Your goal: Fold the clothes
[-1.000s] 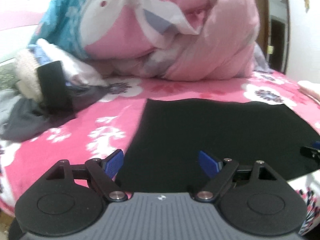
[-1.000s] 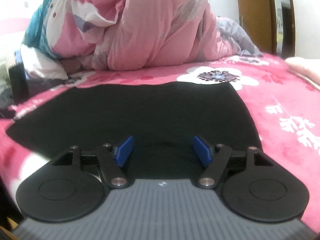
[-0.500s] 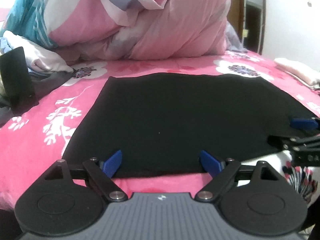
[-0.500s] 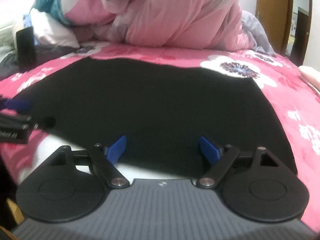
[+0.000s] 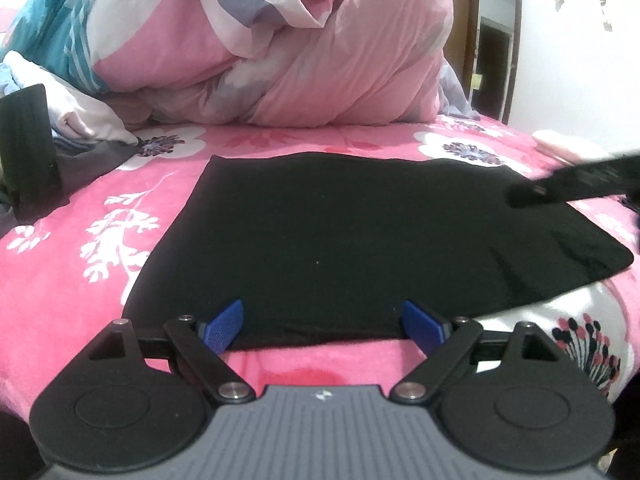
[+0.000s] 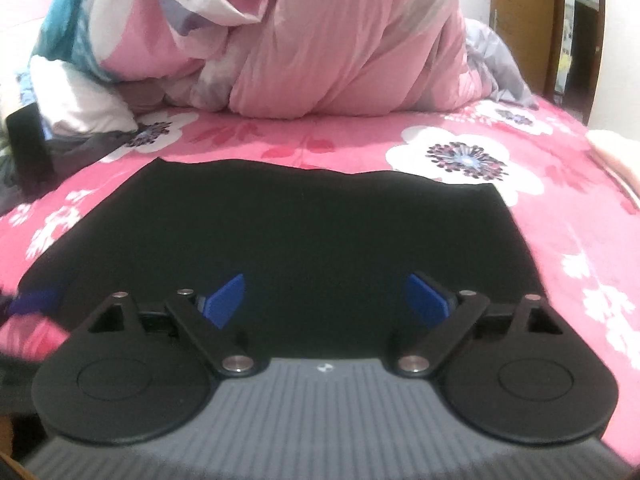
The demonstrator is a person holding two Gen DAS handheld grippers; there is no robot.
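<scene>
A black garment [image 5: 344, 240] lies flat as a rough rectangle on the pink floral bedspread [image 5: 80, 248]. My left gripper [image 5: 322, 322] hovers open at the garment's near edge, blue pads wide apart, nothing between them. In the left wrist view the right gripper shows as a blurred black bar [image 5: 576, 186] over the cloth's far right corner. In the right wrist view the same garment [image 6: 280, 240] fills the middle, and my right gripper [image 6: 324, 300] is open above it, holding nothing. A blurred blue pad [image 6: 34, 300] of the left gripper shows at the left edge.
A bundled pink quilt [image 5: 300, 48] rises behind the garment. Loose clothes, white and grey [image 5: 88, 128], with a black strap-like piece [image 5: 28, 148], are heaped at the left. A folded pale item [image 5: 568, 144] lies at the right. A door [image 6: 520, 20] stands beyond.
The left gripper has drawn back and swung right along the garment's near edge. The right gripper has moved forward over the cloth. Both have stayed open and empty.
</scene>
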